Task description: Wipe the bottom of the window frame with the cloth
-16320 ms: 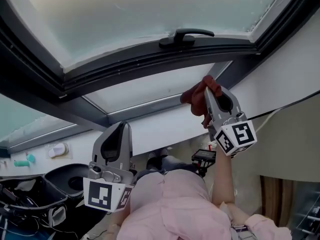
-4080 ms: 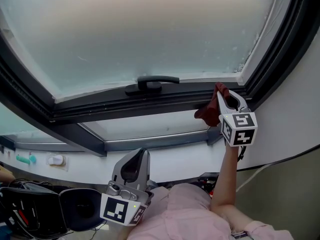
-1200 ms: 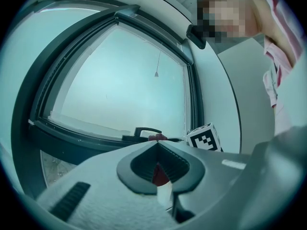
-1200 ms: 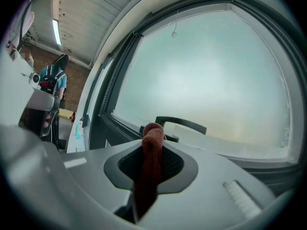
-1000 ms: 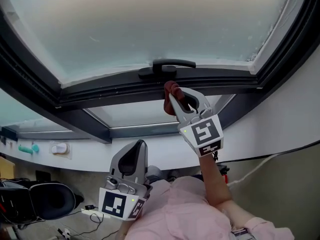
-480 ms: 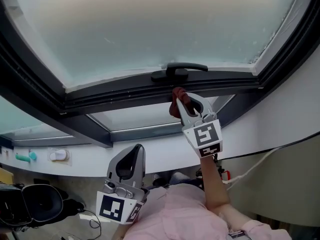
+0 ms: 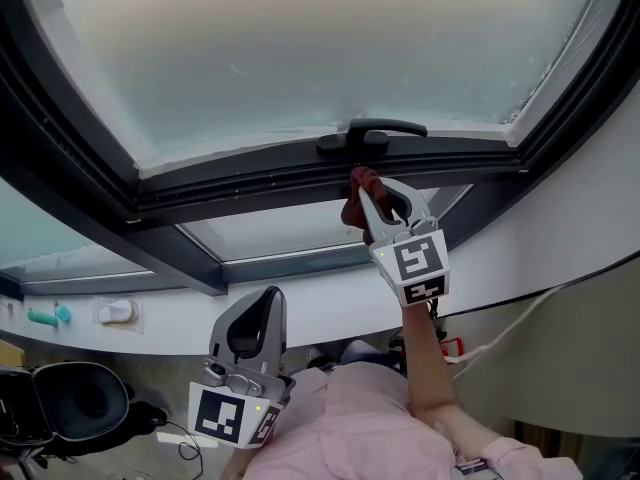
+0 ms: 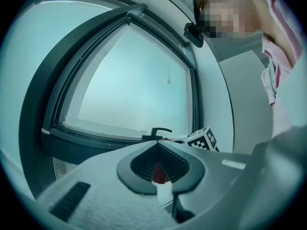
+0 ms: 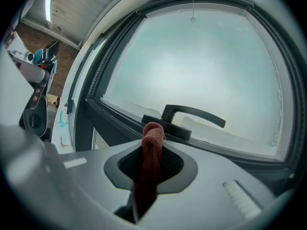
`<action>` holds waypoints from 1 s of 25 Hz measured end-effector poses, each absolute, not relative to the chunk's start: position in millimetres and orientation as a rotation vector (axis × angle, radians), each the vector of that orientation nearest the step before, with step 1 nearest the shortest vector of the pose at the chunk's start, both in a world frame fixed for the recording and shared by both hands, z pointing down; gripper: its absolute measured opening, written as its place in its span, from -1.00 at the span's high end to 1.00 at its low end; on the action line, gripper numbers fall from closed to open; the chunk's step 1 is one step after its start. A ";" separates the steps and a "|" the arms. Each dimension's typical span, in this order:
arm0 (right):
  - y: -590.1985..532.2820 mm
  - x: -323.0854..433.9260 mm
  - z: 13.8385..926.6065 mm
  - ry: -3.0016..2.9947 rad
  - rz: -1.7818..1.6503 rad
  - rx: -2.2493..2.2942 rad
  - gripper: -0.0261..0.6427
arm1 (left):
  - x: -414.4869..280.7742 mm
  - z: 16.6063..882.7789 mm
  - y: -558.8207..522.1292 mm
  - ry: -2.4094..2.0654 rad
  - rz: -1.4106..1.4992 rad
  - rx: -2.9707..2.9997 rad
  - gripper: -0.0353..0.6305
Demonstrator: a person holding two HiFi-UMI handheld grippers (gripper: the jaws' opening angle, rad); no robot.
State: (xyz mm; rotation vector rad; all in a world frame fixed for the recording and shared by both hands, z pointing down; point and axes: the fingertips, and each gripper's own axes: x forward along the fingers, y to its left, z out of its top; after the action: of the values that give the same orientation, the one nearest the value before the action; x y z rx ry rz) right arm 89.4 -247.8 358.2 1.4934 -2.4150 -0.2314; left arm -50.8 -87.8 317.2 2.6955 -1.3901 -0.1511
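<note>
In the head view my right gripper is shut on a dark red cloth, which is pressed to the dark bottom rail of the window frame just below the black handle. The right gripper view shows the cloth bunched between the jaws of that gripper, with the handle right behind it. My left gripper hangs low by the person's body, away from the window, its jaws together and holding nothing. Past my left gripper, the left gripper view looks up at the window.
A white sill runs under the frame. Down the white wall at the right hangs a black cable. On the floor at lower left sits a dark round object, and small teal and white fittings are on the left wall.
Over the last several seconds my right gripper carried the cloth left along the bottom rail, from the right corner to under the handle. In the last second it barely moved; the left gripper stayed low.
</note>
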 end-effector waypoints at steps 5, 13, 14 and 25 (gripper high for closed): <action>-248.6 102.5 359.6 -2.381 -0.216 1.550 0.76 | -56.4 317.5 -86.3 -1.391 -0.166 2.693 0.89; -250.3 124.3 360.0 -2.345 -0.182 1.604 0.76 | -62.2 318.3 -84.0 -1.406 -0.177 2.681 0.89; -250.4 127.2 360.8 -2.338 -0.175 1.611 0.76 | -62.6 318.1 -83.8 -1.409 -0.177 2.681 0.89; -251.2 152.4 362.1 -2.325 -0.152 1.641 0.76 | -49.6 319.4 -81.2 -1.416 -0.165 2.665 0.89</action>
State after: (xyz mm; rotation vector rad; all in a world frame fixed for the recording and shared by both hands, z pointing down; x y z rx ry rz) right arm 152.4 -251.2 362.1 1.6410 -2.3252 -0.1523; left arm -49.6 -81.2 319.4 2.6650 -1.4162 -0.1655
